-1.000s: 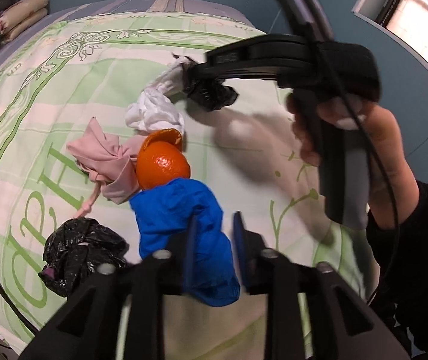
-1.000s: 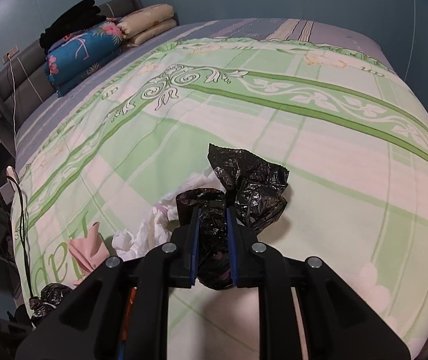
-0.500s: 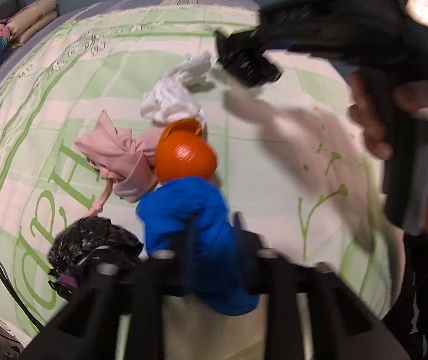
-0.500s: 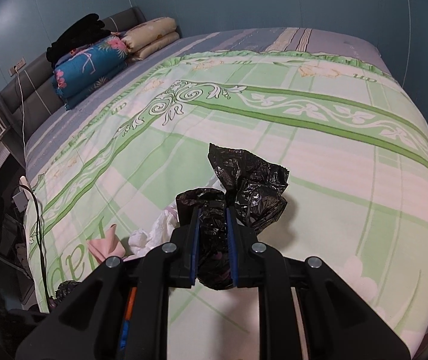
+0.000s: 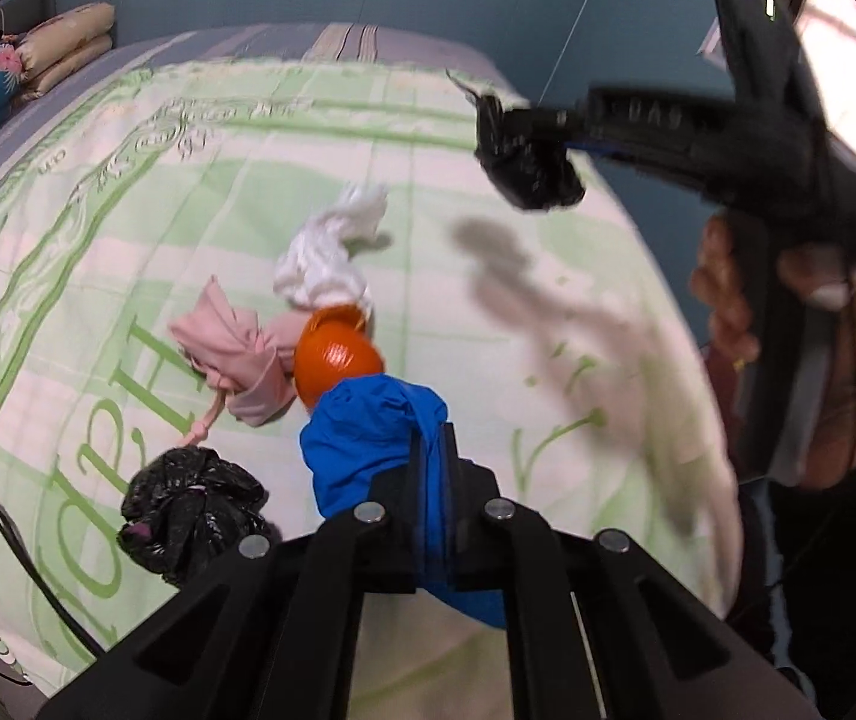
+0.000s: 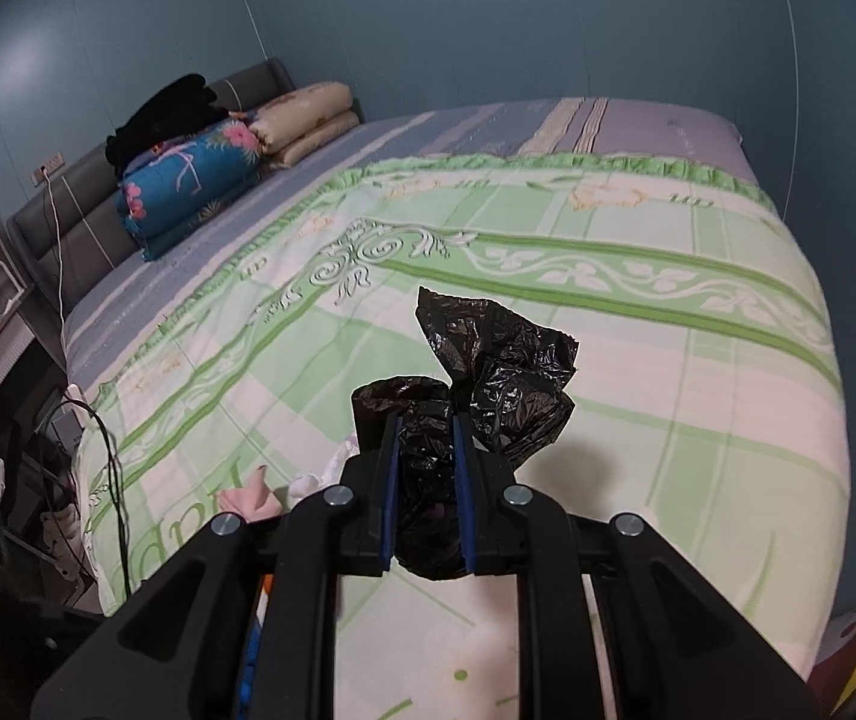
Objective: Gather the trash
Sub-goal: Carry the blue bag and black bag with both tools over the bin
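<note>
You're pinching the blue wrapper [image 5: 377, 450] in your left gripper [image 5: 433, 504], its jaws having just closed on it. The black bag wad [image 5: 191, 510], pink tissue [image 5: 236, 354], orange peel [image 5: 337, 357] and white tissue [image 5: 326, 264] are lying on the bedspread [image 5: 248, 150], waiting. Your right gripper [image 6: 426, 480] is clamping a crumpled black bag [image 6: 488, 372], carrying it above the bed.

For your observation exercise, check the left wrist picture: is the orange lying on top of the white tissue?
No. The orange sits on the bedspread beside the white tissue, touching its near edge.

Black gripper [image 6: 425, 456], blue-lined fingers [image 6: 389, 480], black sleeve [image 5: 848, 540]
</note>
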`<state>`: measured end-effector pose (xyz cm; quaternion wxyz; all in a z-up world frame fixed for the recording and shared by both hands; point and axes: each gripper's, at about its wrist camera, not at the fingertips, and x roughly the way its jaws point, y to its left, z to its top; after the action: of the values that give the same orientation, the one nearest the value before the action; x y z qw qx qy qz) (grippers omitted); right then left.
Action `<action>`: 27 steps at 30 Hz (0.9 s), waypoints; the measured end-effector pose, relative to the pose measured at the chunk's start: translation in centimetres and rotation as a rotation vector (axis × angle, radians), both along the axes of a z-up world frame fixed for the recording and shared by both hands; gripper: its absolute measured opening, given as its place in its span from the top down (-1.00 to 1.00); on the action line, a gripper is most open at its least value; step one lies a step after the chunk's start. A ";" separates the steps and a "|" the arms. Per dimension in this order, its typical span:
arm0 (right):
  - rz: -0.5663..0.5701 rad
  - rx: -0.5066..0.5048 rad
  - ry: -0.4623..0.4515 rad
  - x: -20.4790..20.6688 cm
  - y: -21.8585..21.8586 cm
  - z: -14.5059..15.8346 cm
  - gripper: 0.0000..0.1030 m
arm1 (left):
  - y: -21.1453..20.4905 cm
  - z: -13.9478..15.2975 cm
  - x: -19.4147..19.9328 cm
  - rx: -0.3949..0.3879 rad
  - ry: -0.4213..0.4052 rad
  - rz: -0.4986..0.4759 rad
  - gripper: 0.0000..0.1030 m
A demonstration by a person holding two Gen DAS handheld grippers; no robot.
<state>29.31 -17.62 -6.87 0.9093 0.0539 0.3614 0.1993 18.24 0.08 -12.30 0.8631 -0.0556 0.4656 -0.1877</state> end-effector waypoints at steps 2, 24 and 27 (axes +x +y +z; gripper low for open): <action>-0.001 0.004 -0.016 -0.8 -0.5 0.8 0.71 | 0.3 1.4 -0.7 -0.003 -0.032 0.010 0.94; -0.059 0.048 -0.186 -11.1 -9.3 8.5 0.71 | -0.6 10.4 -2.9 -0.048 -0.212 0.041 0.94; -0.075 0.050 -0.200 -12.4 -10.8 9.2 0.71 | -1.9 10.9 -2.9 -0.050 -0.215 0.018 0.94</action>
<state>16.94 -28.41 2.38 0.9460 0.0700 0.2614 0.1785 15.34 -1.87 -1.40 0.9080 -0.0610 0.3650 -0.1962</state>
